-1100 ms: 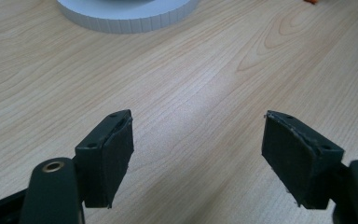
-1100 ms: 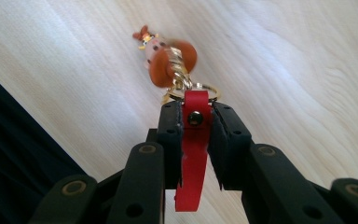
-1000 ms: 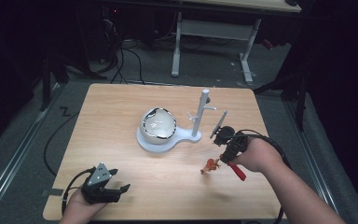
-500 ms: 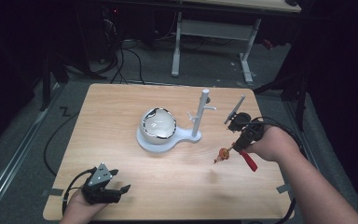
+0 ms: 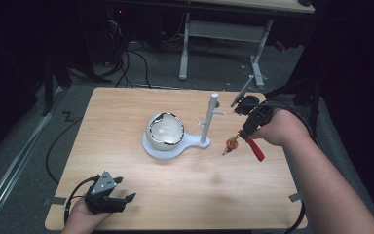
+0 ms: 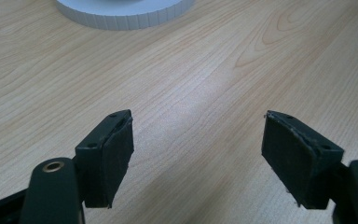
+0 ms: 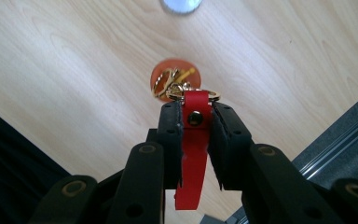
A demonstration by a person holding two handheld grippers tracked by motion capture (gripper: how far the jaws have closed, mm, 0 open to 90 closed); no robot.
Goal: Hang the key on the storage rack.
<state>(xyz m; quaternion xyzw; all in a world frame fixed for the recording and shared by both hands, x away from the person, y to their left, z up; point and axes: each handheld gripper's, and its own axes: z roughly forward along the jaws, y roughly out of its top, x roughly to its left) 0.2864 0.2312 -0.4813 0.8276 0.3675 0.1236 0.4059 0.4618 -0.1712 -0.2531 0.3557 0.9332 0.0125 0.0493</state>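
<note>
Left gripper (image 5: 119,197) sits low at the near-left corner of the table (image 5: 126,107), held in the left hand (image 5: 85,217), jaws pointing right across the wood. Jaws wide apart, nothing between them; in the left gripper view the gripper (image 6: 198,154) shows bare table (image 6: 191,84) in the gap and the ribbed white rim of the stand base (image 6: 121,14) at the top edge.

Mid-table: white stand (image 5: 168,146) with a round base, a glossy white ball (image 5: 165,130) resting on it, and an upright post (image 5: 209,119) with short pegs just right of the ball.

Right of the post: key ring (image 5: 231,145), gold rings and an orange charm on a red strap (image 5: 254,148). It hangs in the air, off the table, near the post but apart from it. Right gripper (image 5: 246,134) has the strap, right hand (image 5: 277,127) behind it, cable looping over the wrist. In the right gripper view the gripper (image 7: 196,119) has its jaws clamped tight on the red strap (image 7: 192,163), pads pressing both sides at the rivet, the strap's tail hanging below the pads. Gold rings and orange charm (image 7: 173,81) dangle past the jaw tips over the table (image 7: 74,70). Edge of the white base (image 7: 182,4) shows at top. The charm's shape is too blurred to tell.
</note>
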